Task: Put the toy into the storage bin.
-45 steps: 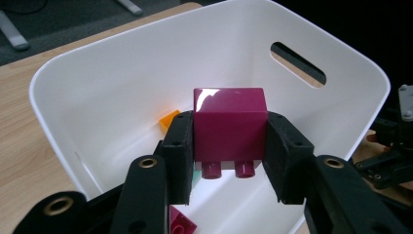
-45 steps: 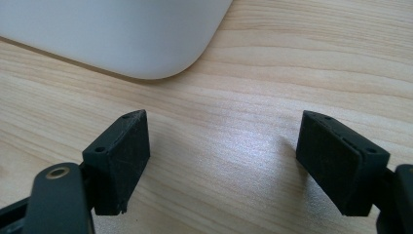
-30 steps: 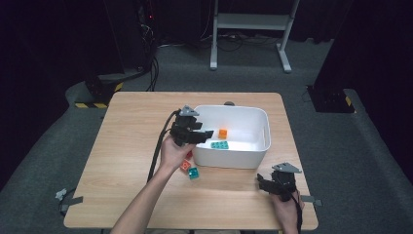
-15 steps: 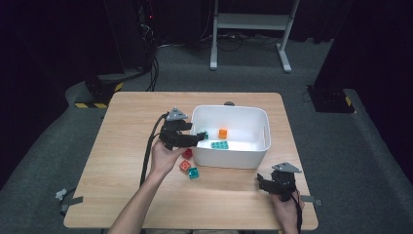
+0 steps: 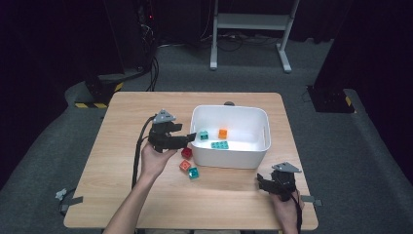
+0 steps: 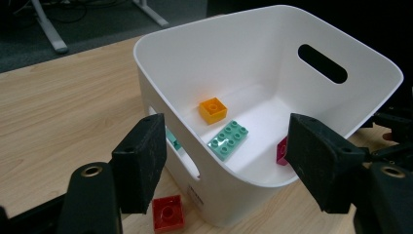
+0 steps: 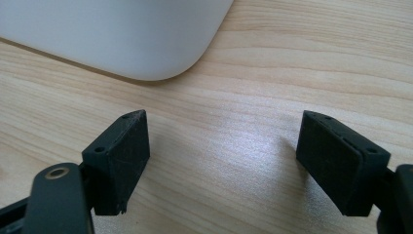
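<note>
Jaws of the left gripper [image 5: 191, 137] have just been opening, empty, at the white bin [image 5: 263, 127] mid-frame. Right gripper [image 5: 260, 179], lower right, is spread over bare table [image 5: 122, 122].

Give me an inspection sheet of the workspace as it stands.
Surface: wooden table, bare wood by its near edge.
Job's things: white bin holds an orange brick, a teal plate and a teal brick; three bricks lie on the table beside it.
Clutter: nothing seen.
Grippers: left gripper at the bin's near wall, jaws just opened, nothing between them; right gripper low over the table, open, holding nothing.
Cables: black cable trails from the left gripper.
Surroundings: dark floor, metal stand behind.
</note>
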